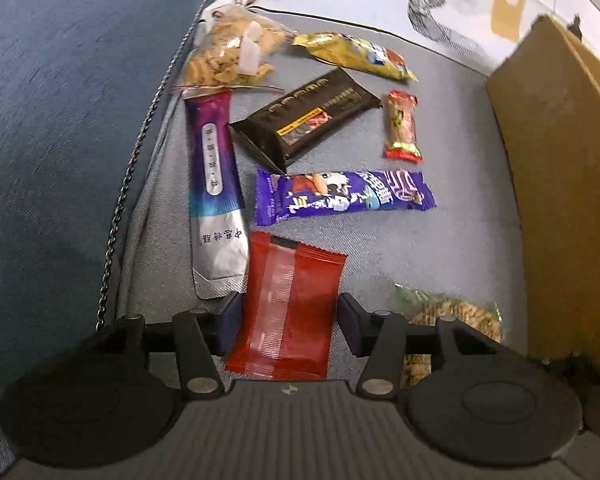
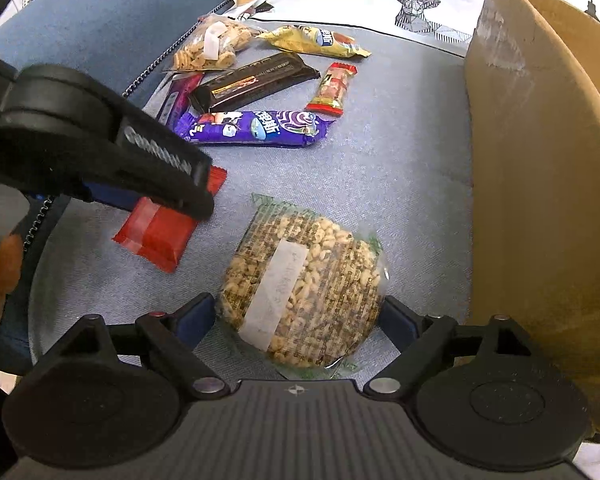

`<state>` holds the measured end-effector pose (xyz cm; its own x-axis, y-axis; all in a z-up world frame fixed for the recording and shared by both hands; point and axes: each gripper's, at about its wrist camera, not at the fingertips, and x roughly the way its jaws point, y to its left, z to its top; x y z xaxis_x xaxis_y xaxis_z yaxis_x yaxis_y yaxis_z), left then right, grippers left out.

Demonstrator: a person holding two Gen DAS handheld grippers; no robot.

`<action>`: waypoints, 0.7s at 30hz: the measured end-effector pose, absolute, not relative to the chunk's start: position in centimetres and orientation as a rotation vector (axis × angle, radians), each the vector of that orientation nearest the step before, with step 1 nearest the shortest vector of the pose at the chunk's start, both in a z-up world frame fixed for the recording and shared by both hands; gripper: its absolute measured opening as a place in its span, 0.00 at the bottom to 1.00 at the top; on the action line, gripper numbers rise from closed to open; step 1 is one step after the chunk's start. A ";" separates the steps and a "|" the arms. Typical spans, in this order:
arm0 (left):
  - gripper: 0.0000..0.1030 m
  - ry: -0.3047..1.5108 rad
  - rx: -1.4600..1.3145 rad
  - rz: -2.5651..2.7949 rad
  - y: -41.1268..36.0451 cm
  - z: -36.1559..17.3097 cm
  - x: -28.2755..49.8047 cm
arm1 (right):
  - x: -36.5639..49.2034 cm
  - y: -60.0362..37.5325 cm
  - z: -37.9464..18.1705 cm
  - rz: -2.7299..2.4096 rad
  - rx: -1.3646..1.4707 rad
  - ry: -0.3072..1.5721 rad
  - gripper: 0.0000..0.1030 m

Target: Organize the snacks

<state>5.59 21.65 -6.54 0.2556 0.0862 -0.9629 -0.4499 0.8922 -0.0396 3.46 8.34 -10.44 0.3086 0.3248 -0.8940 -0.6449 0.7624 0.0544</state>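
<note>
On the grey-blue cushion, the snacks lie in a loose spread, with a dark cord running along its left edge. Nearest that edge are a clear bag of biscuits at the far end and, just below it, a long purple-and-silver pouch. The left tongs stand apart around a red wrapper, pads clear of its sides; the wrapper rests on the cushion near its front edge. Further in lie a black bar, a purple bar, a yellow packet and a small red-and-gold candy. The right tongs are spread wide around a round puffed-grain cake in clear wrap, not pressing it. A cardboard box stands along the cushion's right edge.
</note>
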 end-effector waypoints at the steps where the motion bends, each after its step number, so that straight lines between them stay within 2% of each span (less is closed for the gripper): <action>1: 0.55 1.269 -0.327 0.372 21.6 -6.6 5.6 | 3.5 8.4 -10.5 0.657 -0.344 1.079 0.87; 8: 0.51 1.269 -0.304 0.374 21.5 -6.6 5.6 | 3.6 8.3 -10.6 0.649 -0.348 1.076 0.86; 12: 0.47 1.252 -0.328 0.376 21.9 -6.1 5.5 | 3.5 8.3 -10.5 0.651 -0.364 1.062 0.79; 21: 0.46 1.114 -0.379 0.344 21.7 -3.3 5.0 | 2.9 7.8 -8.2 0.695 -0.309 0.978 0.77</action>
